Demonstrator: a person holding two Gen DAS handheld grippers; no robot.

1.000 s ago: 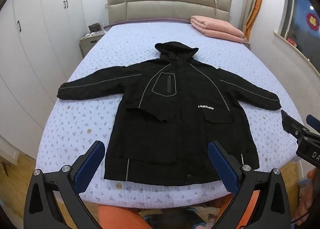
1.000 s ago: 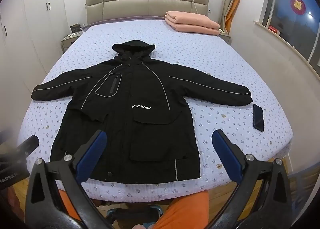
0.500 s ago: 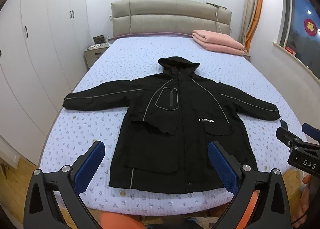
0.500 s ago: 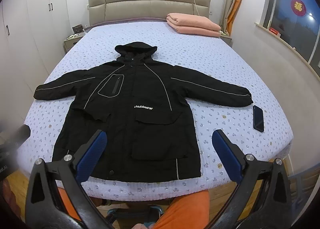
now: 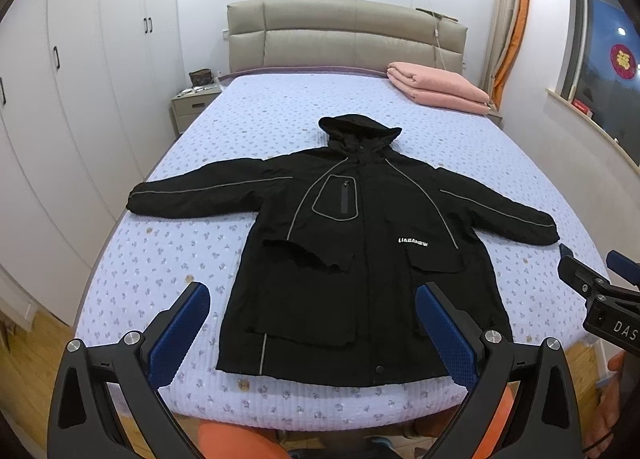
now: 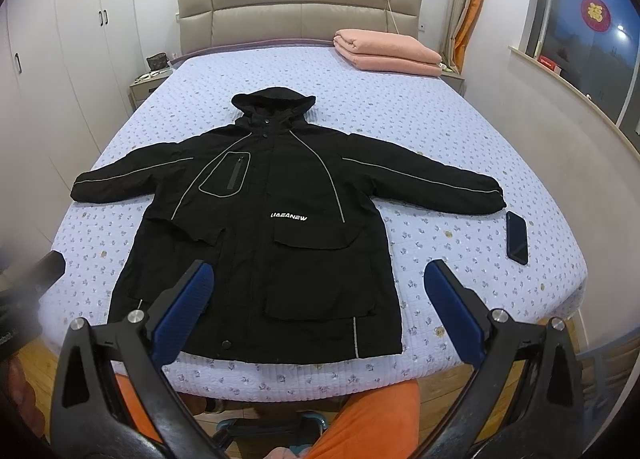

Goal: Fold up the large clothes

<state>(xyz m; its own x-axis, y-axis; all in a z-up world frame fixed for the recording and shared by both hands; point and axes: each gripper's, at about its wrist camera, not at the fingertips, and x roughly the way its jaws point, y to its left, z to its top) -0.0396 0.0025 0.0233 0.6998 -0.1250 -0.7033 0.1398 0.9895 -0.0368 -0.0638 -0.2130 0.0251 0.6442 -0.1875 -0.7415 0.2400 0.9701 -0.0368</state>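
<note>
On the bed a black jacket lies flat, sleeves spread. Both the left gripper and right gripper hover spread wide above its hem, grasping nothing

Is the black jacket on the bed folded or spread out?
Spread out. The jacket lies flat on the bed, front up, both sleeves stretched sideways, hood at the top.

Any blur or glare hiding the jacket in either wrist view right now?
Left wrist view: jacket sharp, evenly lit, edges bowed by the fisheye. Right wrist view: jacket equally clear; only the left tool at the frame edge is blurred.
</note>
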